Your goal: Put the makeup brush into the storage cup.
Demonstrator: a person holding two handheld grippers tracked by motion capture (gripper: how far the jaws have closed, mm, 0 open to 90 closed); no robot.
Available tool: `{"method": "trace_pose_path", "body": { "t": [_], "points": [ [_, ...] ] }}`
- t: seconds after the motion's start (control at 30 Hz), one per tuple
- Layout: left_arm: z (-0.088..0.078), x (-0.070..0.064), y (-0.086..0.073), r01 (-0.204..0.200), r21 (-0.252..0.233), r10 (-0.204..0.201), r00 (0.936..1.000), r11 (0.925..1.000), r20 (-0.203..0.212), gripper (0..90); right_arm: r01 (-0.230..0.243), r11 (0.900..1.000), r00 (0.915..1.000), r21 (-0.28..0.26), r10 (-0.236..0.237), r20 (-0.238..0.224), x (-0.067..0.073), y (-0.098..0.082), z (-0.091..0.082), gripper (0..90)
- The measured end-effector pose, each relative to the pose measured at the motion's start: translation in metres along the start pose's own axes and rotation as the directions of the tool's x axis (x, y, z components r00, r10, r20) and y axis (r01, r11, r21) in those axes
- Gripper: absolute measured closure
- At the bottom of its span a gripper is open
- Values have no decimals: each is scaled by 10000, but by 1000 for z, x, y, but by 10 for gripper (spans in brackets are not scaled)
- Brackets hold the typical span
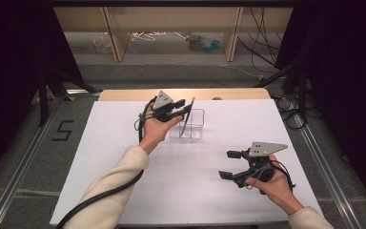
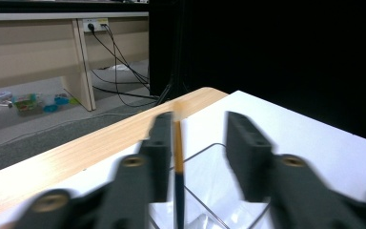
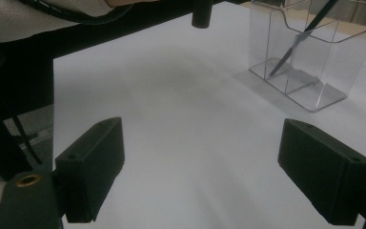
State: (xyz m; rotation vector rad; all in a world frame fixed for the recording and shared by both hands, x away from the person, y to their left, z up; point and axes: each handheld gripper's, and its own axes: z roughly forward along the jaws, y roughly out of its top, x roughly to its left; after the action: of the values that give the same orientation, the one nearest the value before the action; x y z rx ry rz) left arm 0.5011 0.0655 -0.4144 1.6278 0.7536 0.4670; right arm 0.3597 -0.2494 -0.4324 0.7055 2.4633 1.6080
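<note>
The left tool (image 1: 187,109) hovered at the clear holder's (image 1: 196,125) eleven o'clock edge, jaws apart around a pencil (image 2: 178,157) leaning in the holder, one pad just beside it. The right tool (image 1: 229,164) rested spread wide at five o'clock on the bench (image 1: 267,129).

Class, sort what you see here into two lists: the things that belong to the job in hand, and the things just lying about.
Belongs to the job:
- pencil, standing in the box
- clear box
- left hand-held gripper, jaws open around the pencil

Just lying about:
- right hand-held gripper, open, idle over the white sheet
- clutter on the floor beyond the table
</note>
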Motion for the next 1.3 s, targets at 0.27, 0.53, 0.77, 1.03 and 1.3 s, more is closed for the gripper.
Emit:
{"method": "trace_pose_path", "body": {
  "t": [0.27, 0.53, 0.77, 1.03, 1.3],
  "points": [
    [-30, -7, 3, -441, -81, 441, 9990, 9990, 27, 278, 18, 10000, 10000, 44, -18, -9, 0, 0, 0, 165],
    [-59, -8, -1, -599, -90, 602, 9978, 9982, 264, 216, 2, 10000, 10000, -6, -2, 54, 0, 0, 0, 165],
    [-81, -10, -7, -727, -125, 733, 9960, 9973, 504, 183, -19, 9999, 10000, -172, 19, -49, -1, 0, 1, 164],
    [-100, -15, -13, -990, 0, 988, 9927, 9951, 695, 164, -9, 10000, 10000, -3, 9, 59, -1, 0, -1, 164],
    [-116, -18, -20, -1133, -17, 1130, 9900, 9936, 850, 157, -59, 10000, 10000, 3, 59, 25, -1, 0, -2, 164]
  ]
}}
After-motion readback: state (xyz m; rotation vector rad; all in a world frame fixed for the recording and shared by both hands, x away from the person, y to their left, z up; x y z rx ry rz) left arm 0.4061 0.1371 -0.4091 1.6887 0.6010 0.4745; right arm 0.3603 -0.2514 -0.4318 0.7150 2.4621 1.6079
